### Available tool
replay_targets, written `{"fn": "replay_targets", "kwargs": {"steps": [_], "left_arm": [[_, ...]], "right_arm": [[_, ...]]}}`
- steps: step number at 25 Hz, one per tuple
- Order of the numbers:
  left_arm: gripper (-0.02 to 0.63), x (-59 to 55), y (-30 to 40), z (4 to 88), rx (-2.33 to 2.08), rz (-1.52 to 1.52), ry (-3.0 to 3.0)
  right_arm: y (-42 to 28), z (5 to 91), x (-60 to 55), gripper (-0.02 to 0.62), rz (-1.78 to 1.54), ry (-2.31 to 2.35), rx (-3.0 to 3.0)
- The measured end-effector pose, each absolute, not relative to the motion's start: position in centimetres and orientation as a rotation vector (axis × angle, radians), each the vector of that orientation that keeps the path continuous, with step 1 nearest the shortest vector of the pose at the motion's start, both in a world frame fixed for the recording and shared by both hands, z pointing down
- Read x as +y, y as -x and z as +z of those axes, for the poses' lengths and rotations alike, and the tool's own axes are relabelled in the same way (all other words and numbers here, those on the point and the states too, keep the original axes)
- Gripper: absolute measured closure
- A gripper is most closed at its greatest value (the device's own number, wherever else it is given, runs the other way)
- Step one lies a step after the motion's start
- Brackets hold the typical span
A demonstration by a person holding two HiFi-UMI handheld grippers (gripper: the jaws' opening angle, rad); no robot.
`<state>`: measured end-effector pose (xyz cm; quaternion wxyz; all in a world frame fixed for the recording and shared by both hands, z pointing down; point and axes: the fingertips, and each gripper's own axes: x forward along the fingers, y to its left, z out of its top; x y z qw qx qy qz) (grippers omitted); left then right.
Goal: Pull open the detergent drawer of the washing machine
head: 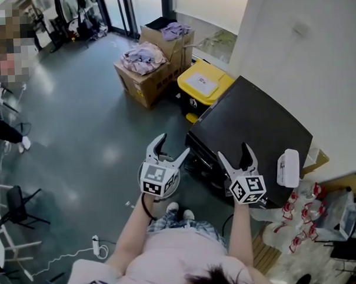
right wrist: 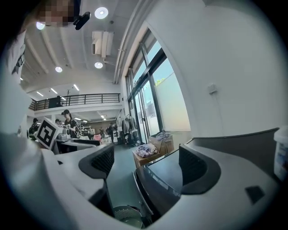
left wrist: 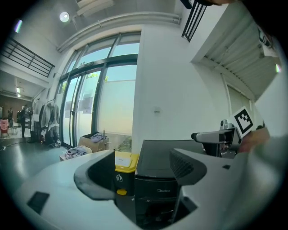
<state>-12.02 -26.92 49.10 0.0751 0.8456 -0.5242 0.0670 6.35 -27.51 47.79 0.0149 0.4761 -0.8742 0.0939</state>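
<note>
The black washing machine [head: 254, 126] stands against the white wall, its front [head: 203, 161] facing left in the head view. Both grippers hover just before that front, apart from it. My left gripper [head: 173, 146] is open and empty; in the left gripper view the machine's front panel [left wrist: 157, 191] sits between its jaws [left wrist: 141, 173]. My right gripper [head: 232, 152] is also open and empty, near the top front edge; the right gripper view looks along the dark lid [right wrist: 164, 173] and down to the round door [right wrist: 123, 213]. The detergent drawer cannot be made out distinctly.
A white bottle [head: 288, 168] stands on the lid near the right gripper. A yellow bin [head: 205, 84] sits beside the machine, with cardboard boxes of clothes [head: 145, 72] behind it. Plastic bags [head: 299, 221] lie at the right. A power strip [head: 95, 245] is on the grey floor.
</note>
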Motion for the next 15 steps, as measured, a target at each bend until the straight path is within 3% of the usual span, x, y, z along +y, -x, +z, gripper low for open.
{"fn": "replay_targets", "kwargs": {"steps": [8, 15], "left_arm": [[0.241, -30.2, 8.4, 51.7, -1.213, 0.562, -2.73], [0.241, -31.1, 4.9, 55.1, -0.827, 0.975, -2.845]], "right_arm": [[-4.1, 49.5, -28.8, 0.147, 0.29, -1.322, -2.58], [-1.8, 52.2, -28.8, 0.205, 0.297, -1.002, -2.468]]}}
